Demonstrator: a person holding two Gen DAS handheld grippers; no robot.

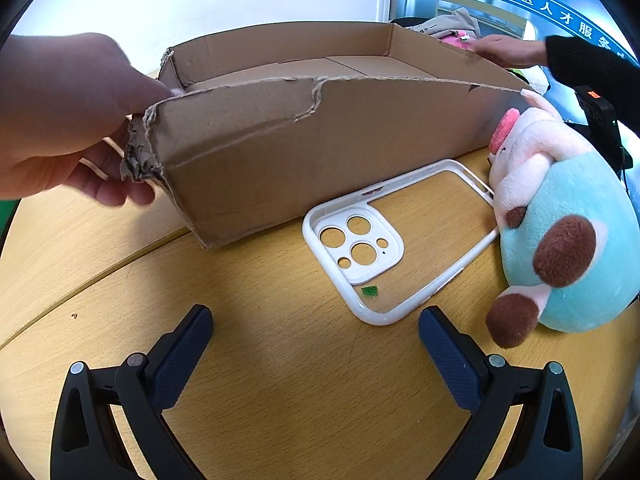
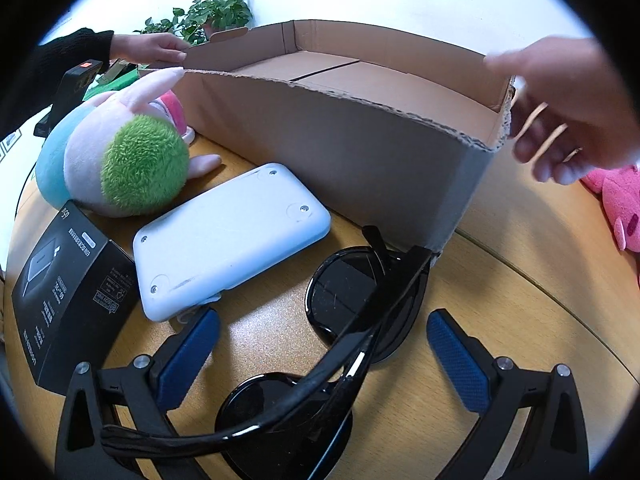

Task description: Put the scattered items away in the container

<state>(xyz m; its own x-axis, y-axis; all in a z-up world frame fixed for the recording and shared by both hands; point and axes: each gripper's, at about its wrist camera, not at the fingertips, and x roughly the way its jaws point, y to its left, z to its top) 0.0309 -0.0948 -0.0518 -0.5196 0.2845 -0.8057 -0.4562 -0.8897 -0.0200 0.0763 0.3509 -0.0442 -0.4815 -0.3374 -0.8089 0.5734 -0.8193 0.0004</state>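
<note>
We see a white wall behind a wooden table with a curved seam. On it sits the torn cardboard box, steadied by two bare hands. Beside it lie a plush toy, a white phone case and black sunglasses. Our left gripper and right gripper hover with jaws spread, holding nothing.

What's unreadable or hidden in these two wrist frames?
- Left wrist: cardboard box near wall hides most of its floor.
- Left wrist: plush toy is cut by the fisheye edge.
- Right wrist: sunglasses run under the right gripper; lower lens is cut off.
- Right wrist: black carton print too small.
</note>
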